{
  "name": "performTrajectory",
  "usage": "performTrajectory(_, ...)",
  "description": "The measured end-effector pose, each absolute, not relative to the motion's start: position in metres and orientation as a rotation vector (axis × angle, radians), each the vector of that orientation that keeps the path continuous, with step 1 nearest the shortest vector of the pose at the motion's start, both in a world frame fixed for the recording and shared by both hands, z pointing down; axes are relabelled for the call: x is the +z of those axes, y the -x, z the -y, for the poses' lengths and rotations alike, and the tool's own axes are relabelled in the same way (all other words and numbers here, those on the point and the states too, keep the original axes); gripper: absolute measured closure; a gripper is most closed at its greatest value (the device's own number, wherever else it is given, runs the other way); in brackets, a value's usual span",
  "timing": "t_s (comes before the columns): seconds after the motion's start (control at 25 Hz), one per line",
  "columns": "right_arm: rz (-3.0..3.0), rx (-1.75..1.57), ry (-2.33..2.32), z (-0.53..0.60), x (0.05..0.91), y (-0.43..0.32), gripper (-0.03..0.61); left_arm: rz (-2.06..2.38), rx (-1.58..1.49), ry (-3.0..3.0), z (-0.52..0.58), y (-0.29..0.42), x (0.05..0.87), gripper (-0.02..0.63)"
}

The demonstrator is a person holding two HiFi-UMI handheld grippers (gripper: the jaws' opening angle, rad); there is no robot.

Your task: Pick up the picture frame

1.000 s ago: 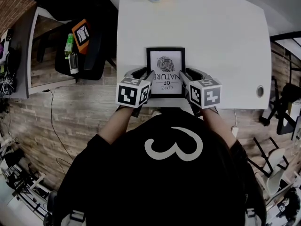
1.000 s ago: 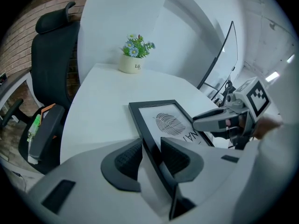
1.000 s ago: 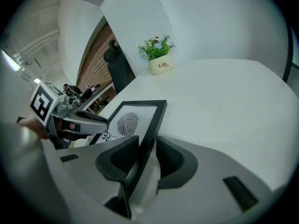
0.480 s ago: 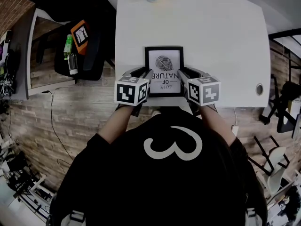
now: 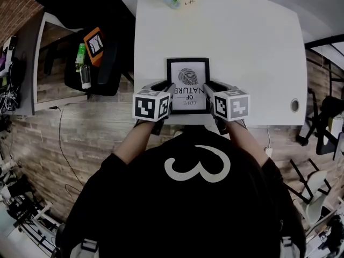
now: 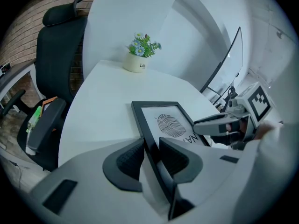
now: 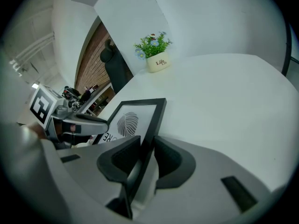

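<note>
Left gripper (image 6: 149,155) clamps the picture frame's (image 5: 187,74) left rail, right gripper (image 7: 142,155) its right rail (both jaws have just been closing), so lifting seems next.

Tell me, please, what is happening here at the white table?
A person holds a claw in each hand. The left claw and the right claw have just been closing on opposite side edges of the picture frame, and both now pinch it. The frame is at the near edge of the white table.
</note>
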State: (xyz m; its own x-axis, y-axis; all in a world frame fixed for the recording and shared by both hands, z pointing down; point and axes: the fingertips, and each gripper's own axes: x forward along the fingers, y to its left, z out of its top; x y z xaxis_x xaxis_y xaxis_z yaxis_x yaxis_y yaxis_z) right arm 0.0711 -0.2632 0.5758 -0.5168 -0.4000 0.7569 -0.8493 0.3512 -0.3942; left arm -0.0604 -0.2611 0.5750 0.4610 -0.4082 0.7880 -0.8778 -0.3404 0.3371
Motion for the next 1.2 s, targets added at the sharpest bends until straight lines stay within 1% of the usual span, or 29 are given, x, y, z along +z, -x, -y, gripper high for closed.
performTrajectory(0.64, 2.092, 1.095, -1.121, 0.263, 0.572, -0.069, 0.482, 1.081, 0.699, -1.904, 0.261, 0.063, 0.57, 0.512)
performTrajectory(1.2, 2.181, 0.994, -1.145, 0.254, 0.535, -0.063, 0.481, 1.115, 0.65, -1.958, 0.252, 0.07, 0.537, 0.515)
